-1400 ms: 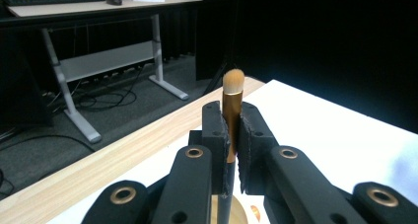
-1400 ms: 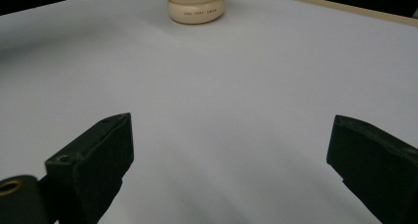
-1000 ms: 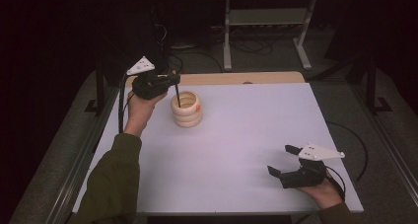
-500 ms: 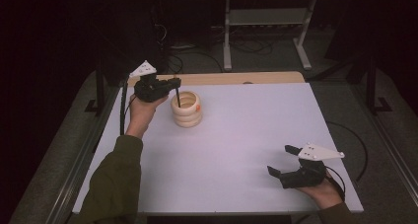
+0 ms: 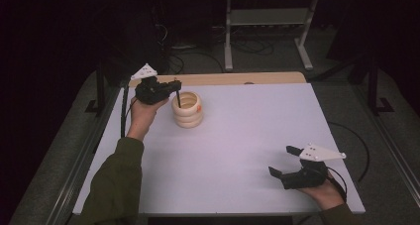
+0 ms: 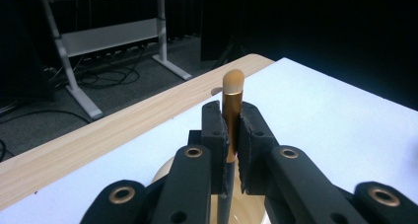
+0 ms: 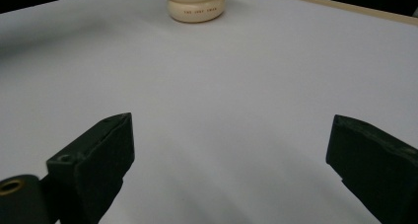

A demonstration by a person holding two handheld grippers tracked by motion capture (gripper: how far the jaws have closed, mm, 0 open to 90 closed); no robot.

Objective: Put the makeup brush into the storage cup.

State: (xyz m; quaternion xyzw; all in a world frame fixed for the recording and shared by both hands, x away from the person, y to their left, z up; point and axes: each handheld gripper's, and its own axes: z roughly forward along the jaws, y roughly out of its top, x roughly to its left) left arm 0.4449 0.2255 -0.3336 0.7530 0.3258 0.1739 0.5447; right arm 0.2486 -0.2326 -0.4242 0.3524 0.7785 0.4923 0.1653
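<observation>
Little separates this moment from a second ago: the left gripper [image 5: 171, 86] still hangs at the far left of the table [image 5: 247, 136], its position over the cream holder [image 5: 187, 109] shifted only slightly, while the right gripper [image 5: 285, 160] stays parked near the front right corner.

The left gripper's two black jaws are clamped on a makeup brush [image 6: 232, 105], pinching its shiny gold ferrule between ribbed pads. In the left gripper view [image 6: 231, 150] the brush stands upright between the jaws, its rounded tan bristle tip rising just above them and its dark handle running down toward the holder's open mouth directly beneath. From the high view the thin dark handle [image 5: 178, 97] dips into the holder's rim on the side nearest the hand.

The holder is a smooth, glossy cream vessel shaped like three stacked rings, with an orange mark on its right flank. In the right gripper view its lowest ring [image 7: 196, 9] carries a line of small dark lettering too fine to read.

The right gripper's jaws stand wide apart with nothing between them, resting low over the matte white tabletop [image 7: 236, 86], well apart from the holder. A pale wood strip [image 5: 223, 79] edges the table's far side.
</observation>
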